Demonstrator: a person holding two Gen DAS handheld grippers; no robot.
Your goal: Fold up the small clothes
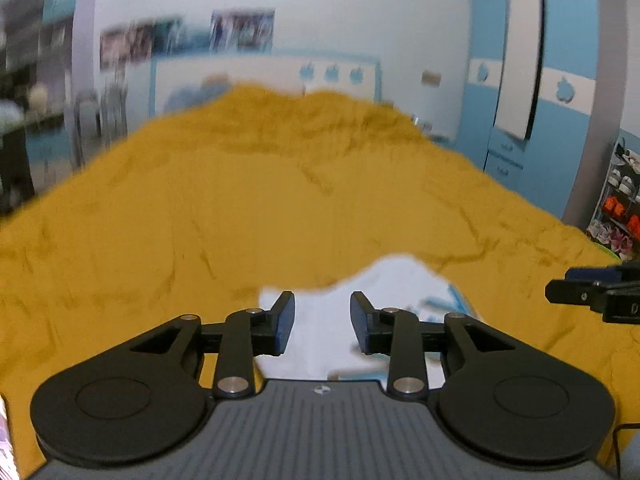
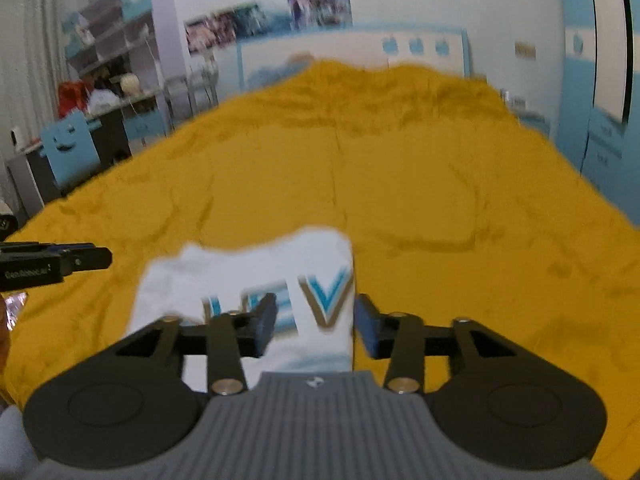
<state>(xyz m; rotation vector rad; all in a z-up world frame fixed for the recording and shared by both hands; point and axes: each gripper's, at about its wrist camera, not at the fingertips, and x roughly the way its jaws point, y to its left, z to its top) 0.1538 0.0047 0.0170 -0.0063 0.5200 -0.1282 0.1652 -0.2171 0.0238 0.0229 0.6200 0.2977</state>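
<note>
**Hand-held gripper hardware, both units**

Left hand-held gripper (image 1: 322,322): matte black linkage, two round black discs at the base w/ shallow circular insets, triangular cut-outs in the outer arms, silver pivot pins/screws at the joints. Fingers (image 1: 285,320) black w/ dark blue pads. Centre body grey, ribbed, small round logo near its front edge. Thin black cable at lower right.

Right hand-held gripper (image 2: 315,326): same build – black discs, silver pins, grey ribbed body w/ logo, blue-padded fingers (image 2: 266,326). Small white lettering on the side of the left unit, too blurred to read.
</note>
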